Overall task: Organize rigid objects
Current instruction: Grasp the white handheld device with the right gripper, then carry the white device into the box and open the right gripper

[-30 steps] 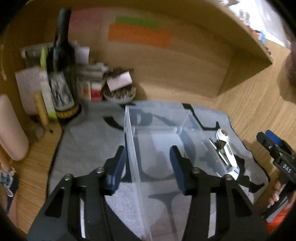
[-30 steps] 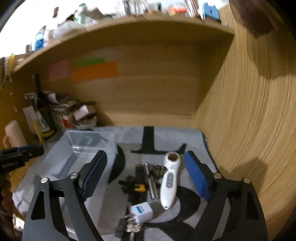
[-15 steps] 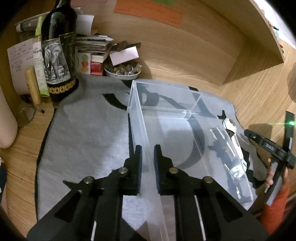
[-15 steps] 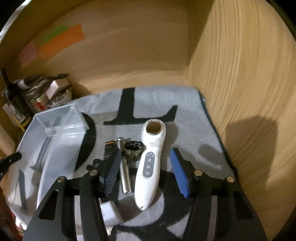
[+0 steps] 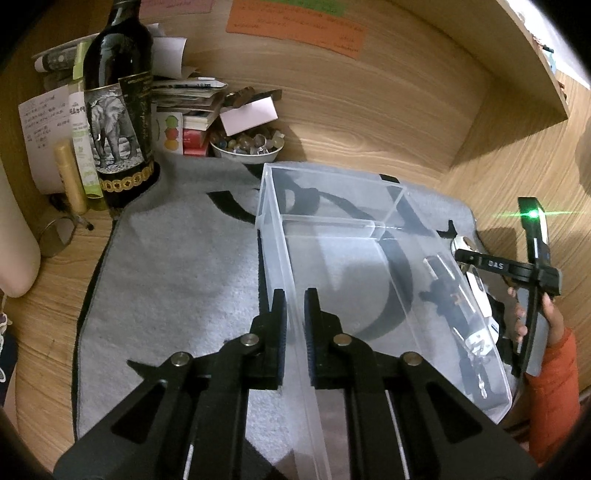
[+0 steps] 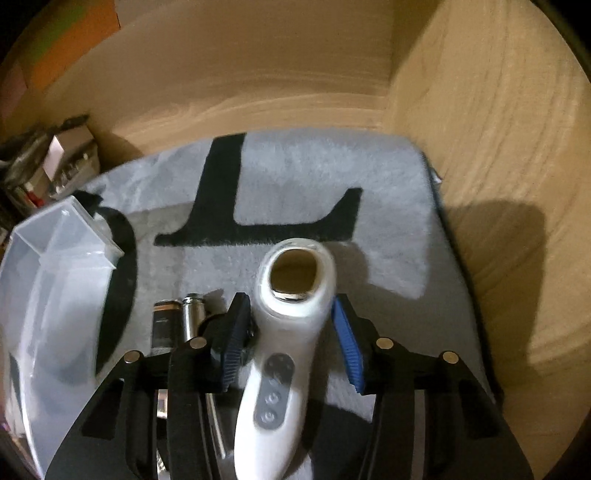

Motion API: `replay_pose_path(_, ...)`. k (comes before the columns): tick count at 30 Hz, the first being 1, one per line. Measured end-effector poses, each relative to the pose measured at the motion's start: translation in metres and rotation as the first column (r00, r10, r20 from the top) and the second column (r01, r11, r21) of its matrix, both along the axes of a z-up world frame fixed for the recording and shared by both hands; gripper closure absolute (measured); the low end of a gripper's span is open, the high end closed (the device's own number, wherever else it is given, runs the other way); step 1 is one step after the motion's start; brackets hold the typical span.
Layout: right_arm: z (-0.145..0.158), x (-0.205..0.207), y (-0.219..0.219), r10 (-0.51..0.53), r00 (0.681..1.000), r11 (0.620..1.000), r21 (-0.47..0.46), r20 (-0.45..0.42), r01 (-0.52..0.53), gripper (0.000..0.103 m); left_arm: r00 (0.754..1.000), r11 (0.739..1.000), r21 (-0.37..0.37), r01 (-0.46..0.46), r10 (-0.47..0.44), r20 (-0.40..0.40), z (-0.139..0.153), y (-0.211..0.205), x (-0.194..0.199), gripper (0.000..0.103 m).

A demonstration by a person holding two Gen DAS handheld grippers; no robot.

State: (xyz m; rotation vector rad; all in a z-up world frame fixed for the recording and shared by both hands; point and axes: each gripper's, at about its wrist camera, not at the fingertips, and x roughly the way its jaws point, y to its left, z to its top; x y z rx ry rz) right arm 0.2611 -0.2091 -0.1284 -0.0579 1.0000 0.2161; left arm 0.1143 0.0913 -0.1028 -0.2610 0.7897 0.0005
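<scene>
Left gripper (image 5: 294, 314) fingers clamped on clear bin (image 5: 369, 221) wall; right gripper (image 6: 291, 332) fingers apart, straddling white device (image 6: 280, 369)

White handheld device (image 6: 280, 369): its lower end runs off the bottom edge of the right wrist view.
Clear plastic box (image 5: 369, 280): near end cut off by the bottom edge; items beyond its far wall show only through the plastic, indistinct.
Small metal items (image 6: 184, 321): partly hidden behind the right gripper (image 6: 291, 343); kind unclear.
Orange notes (image 5: 295, 26): writing too small to read.
Bottle (image 5: 118, 110): top cut off.
</scene>
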Motion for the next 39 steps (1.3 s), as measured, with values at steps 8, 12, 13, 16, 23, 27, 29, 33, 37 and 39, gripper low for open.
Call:
replay_pose_path(8,-0.003,0.004,-0.006,-0.013,1.000,1.000,0.025,0.009,0.013,0.066,1.000,1.000,0.014,-0.003,0.003,-0.004,-0.001,-0.002,0.001,0.093)
replay_pose_path(12,0.015,-0.014,-0.011,-0.017,0.998,0.999,0.044,0.067,0.014,0.066,1.000,1.000,0.000,-0.001,0.001,-0.010,-0.001,0.000,0.002,0.094)
replay_pose_path(13,0.021,-0.019,-0.013,-0.018,0.996,0.998,0.055,0.084,0.014,0.066,1.000,1.000,-0.004,0.000,0.000,-0.012,-0.001,0.000,0.003,0.094)
replay_pose_path(16,0.042,-0.031,-0.016,-0.023,0.989,0.997,0.078,0.145,0.012,0.066,1.000,1.000,-0.006,0.002,-0.002,-0.013,-0.001,0.002,0.004,0.094)
replay_pose_path(23,0.082,-0.054,-0.005,-0.005,0.966,0.994,0.107,0.258,-0.023,0.066,1.000,1.000,0.017,-0.005,0.005,-0.002,-0.003,-0.002,0.001,0.094)
replay_pose_path(27,0.106,-0.067,0.009,0.029,0.945,0.992,0.111,0.325,-0.068,0.066,1.000,1.000,0.013,-0.004,0.004,0.003,-0.003,-0.002,-0.001,0.094)
replay_pose_path(29,0.118,-0.076,0.018,0.054,0.933,0.987,0.122,0.355,-0.103,0.066,1.000,1.000,0.011,-0.002,0.002,0.006,-0.004,-0.002,-0.001,0.093)
replay_pose_path(33,0.133,-0.090,0.044,0.099,0.913,0.978,0.129,0.395,-0.162,0.066,1.000,1.000,-0.009,0.005,-0.005,0.005,-0.005,0.001,-0.001,0.093)
replay_pose_path(37,0.141,-0.101,0.070,0.164,0.893,0.963,0.126,0.419,-0.236,0.066,1.000,1.000,-0.017,0.013,-0.013,0.004,-0.005,0.002,-0.001,0.093)
replay_pose_path(39,0.141,-0.104,0.080,0.188,0.888,0.955,0.135,0.420,-0.266,0.066,1.000,1.000,-0.006,0.015,-0.015,0.006,-0.005,0.001,-0.001,0.093)
